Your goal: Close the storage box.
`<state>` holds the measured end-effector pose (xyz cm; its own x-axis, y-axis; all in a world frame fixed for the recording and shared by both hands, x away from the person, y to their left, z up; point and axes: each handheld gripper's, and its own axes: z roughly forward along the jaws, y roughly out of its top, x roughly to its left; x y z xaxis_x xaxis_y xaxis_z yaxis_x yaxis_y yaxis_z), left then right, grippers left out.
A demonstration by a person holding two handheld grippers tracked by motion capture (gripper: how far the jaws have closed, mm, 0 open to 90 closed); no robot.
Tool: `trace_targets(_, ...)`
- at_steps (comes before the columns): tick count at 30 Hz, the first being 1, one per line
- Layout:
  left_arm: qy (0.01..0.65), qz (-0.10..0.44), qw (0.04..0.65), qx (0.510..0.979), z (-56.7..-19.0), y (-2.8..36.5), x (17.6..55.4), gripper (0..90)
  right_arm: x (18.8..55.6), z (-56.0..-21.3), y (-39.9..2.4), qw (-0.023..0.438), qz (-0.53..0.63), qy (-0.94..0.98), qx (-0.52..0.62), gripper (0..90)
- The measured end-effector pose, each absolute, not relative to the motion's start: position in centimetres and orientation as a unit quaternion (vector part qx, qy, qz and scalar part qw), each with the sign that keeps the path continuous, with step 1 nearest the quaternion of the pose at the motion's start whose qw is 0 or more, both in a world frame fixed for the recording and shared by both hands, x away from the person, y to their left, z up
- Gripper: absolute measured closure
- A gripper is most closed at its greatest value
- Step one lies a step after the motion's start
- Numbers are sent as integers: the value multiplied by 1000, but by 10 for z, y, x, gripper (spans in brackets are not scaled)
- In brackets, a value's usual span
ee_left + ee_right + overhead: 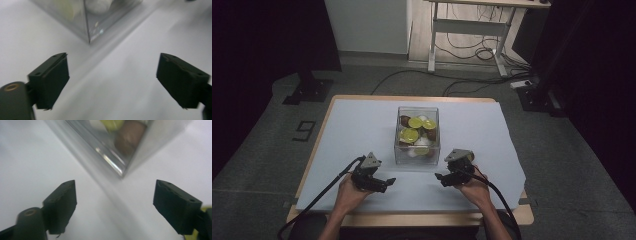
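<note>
High view: a clear box (417,136) with see-through walls stands near the middle of the pale sheet (357,125) that covers the table (522,216). Inside lie lime-green discs, white pieces and brown pieces, piled together. The left gripper (388,183) is held near the box's near left corner, the right gripper (439,176) near its near right corner. Both sit on the person's side of the box, apart from it, their tips turned inward toward each other.

Left gripper view: jaws spread wide, nothing between them, released. A vertical corner edge of the clear box (88,27) lies ahead, roughly between the two jaws but farther off, not touching. Behind the wall show blurred white and pale yellow shapes. The picture is soft.

Right gripper view: jaws likewise wide apart, holding nothing. The box corner (122,167) points toward the gap, apart from the pads. Here a brown piece and a green-yellow piece show close through the wall, and the bright base edge of the box is plain.
</note>
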<state>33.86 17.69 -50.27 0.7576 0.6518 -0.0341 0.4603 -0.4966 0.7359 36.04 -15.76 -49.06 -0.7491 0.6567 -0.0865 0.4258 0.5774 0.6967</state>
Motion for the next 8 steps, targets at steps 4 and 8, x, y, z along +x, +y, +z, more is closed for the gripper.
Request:
trace_targets(4, 335, 114, 368, 860, -518, 182, 341, 80, 363, -507, -165, 164, 315, 872, 338, 145)
trace_targets(8, 341, 112, 358, 862, -525, 183, 343, 68, 365, -520, -172, 163, 304, 871, 350, 135)
